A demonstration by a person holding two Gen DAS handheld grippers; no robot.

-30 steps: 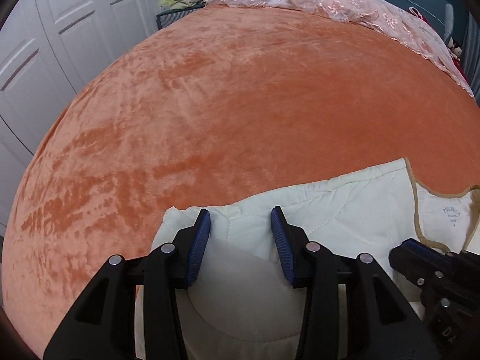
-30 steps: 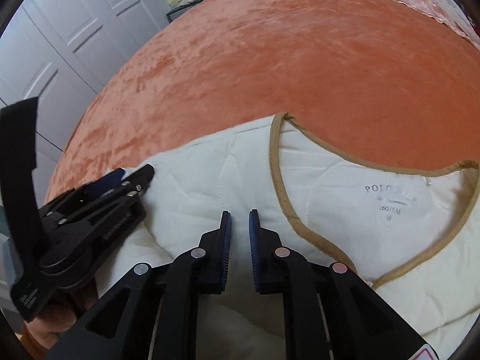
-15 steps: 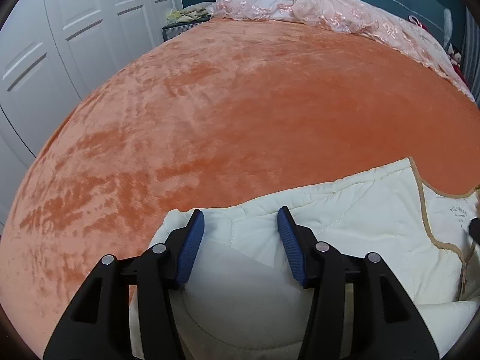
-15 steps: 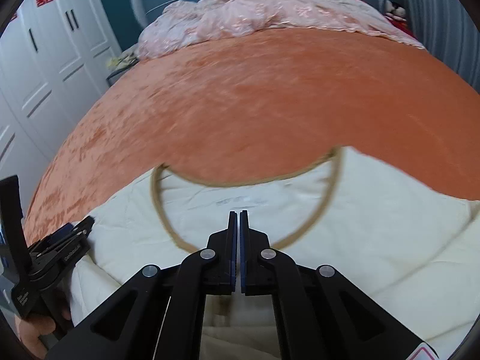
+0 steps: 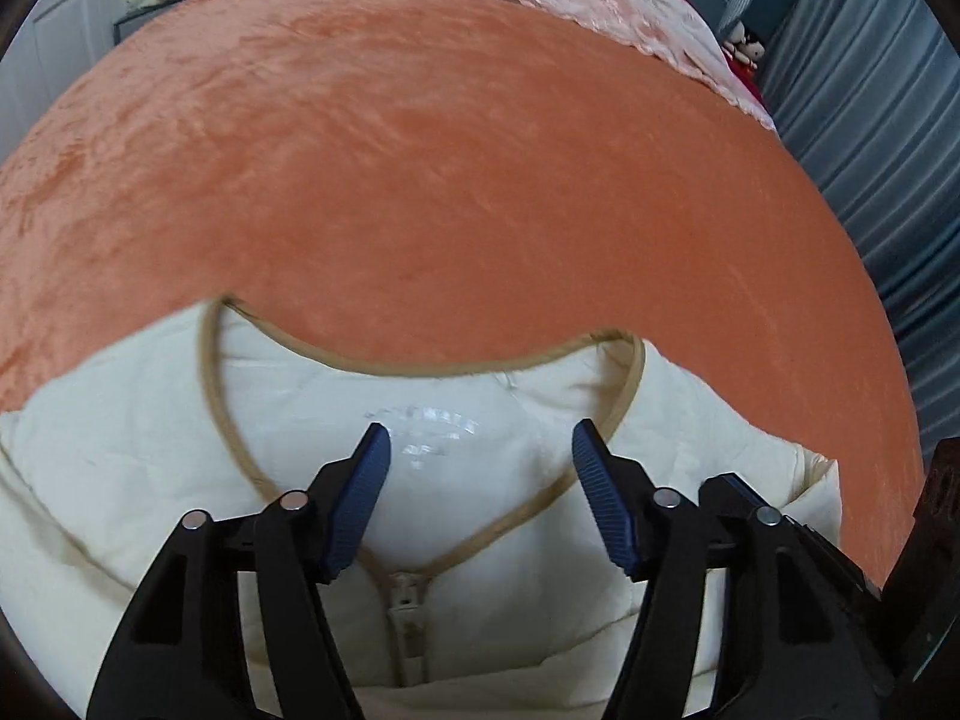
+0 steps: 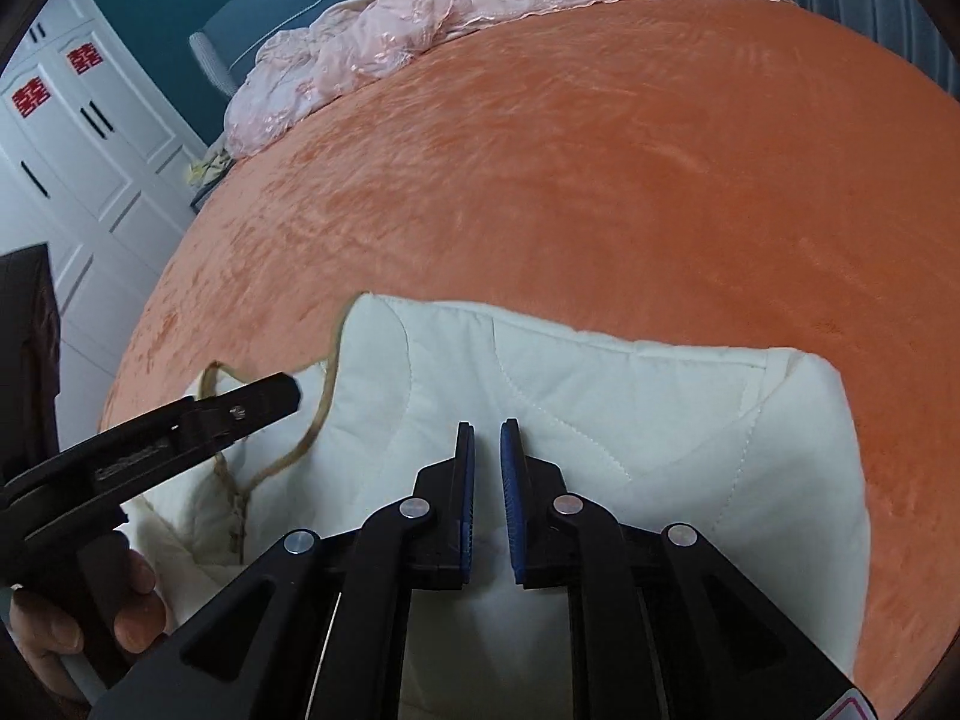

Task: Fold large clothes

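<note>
A cream jacket (image 5: 150, 480) lies on the orange bed (image 5: 480, 180) near white wardrobes (image 6: 78, 138), left gripper (image 5: 480, 462) wide, right gripper (image 6: 487, 450) narrow, holding nothing.

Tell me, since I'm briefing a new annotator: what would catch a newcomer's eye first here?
The huge orange velvet bedspread fills most of both views. On its near edge lies a cream quilted jacket with a tan-trimmed neckline. The left gripper hangs open over the collar, and the right gripper, its blue pads a narrow gap apart, is over the shoulder. A rumpled pink lace cover lies at the far end.
</note>
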